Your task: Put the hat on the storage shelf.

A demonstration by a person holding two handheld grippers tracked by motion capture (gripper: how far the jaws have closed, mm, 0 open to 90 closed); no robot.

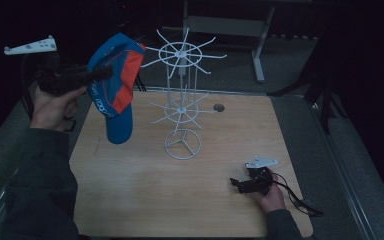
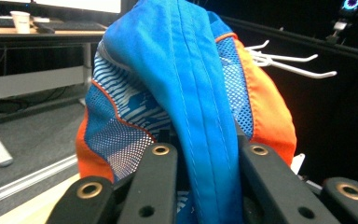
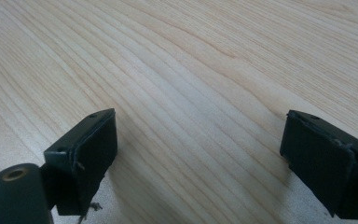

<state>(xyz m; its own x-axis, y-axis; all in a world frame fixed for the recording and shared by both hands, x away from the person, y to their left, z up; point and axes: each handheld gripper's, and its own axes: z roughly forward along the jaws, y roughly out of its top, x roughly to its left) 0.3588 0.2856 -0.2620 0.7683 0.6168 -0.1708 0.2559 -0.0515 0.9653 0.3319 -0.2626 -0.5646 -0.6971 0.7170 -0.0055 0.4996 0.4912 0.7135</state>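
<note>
A blue and orange cap (image 1: 112, 90) hangs in the air at the left, bill down, beside the top ring of a white wire hook rack (image 1: 180, 100). My left gripper (image 1: 102, 72) reaches in from the left and is shut on the cap. In the left gripper view a blue fold of the cap (image 2: 191, 70) runs down between the jaws of the left gripper (image 2: 209, 149) and touches both; rack hooks (image 2: 289, 60) show behind it. My right gripper (image 1: 237, 184) rests low on the wooden table (image 1: 220, 130) at the front right. In its own view the right gripper (image 3: 198, 140) stands open over bare wood.
The rack's round base (image 1: 182, 145) stands mid-table, with a cable hole (image 1: 219, 107) behind it. A cable (image 1: 300, 200) trails off the right gripper toward the table's right edge. A grey desk frame (image 1: 230, 25) stands beyond the table in the dark.
</note>
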